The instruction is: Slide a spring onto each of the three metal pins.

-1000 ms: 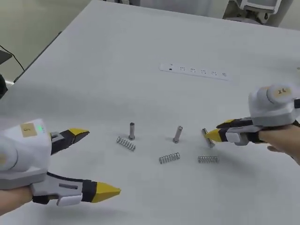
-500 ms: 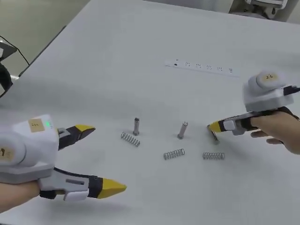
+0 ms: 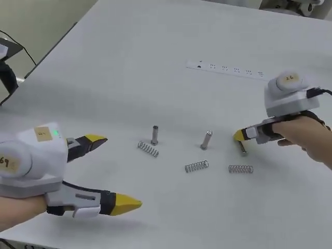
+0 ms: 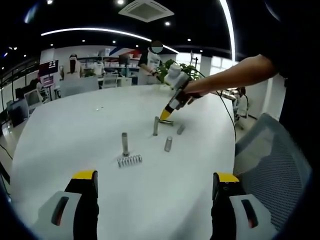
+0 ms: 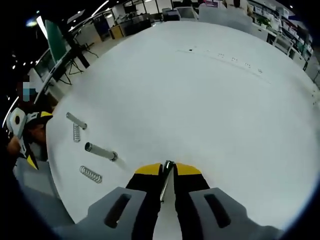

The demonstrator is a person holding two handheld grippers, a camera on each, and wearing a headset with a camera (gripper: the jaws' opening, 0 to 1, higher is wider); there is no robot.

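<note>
You are working over a wide grey tabletop [image 3: 155, 62], where the job of sliding a spring onto each of three metal pins is looking barely begun: no pin is wearing a spring yet. Your left tongs [image 3: 115, 171] are hovering wide apart and gripping nothing at the near left, well apart from the parts; the left gripper view is showing the same broad gap between the yellow tips [image 4: 156, 176]. Your right tongs [image 3: 240, 137] are reaching in from the right with the tips pressed narrowly together around the right pin [image 3: 242, 148], and the right gripper view is showing that pin [image 5: 165, 177] pinched between the two jaws. It is leaning rather than standing straight, and whether its lower end is touching the tabletop cannot be told. A white power strip [image 3: 225, 69] is lying farther back, out of the work. The left pin [image 3: 154, 134] and the middle pin [image 3: 206, 140] are standing upright and bare. The three springs are lying flat on the tabletop: the left spring [image 3: 148, 149] just beside the left pin, the middle spring [image 3: 196, 166] nearer you than the middle pin, and the right spring [image 3: 240, 169] nearer you than the gripped pin. By these pictures, all three fittings are waiting to be done.
</note>
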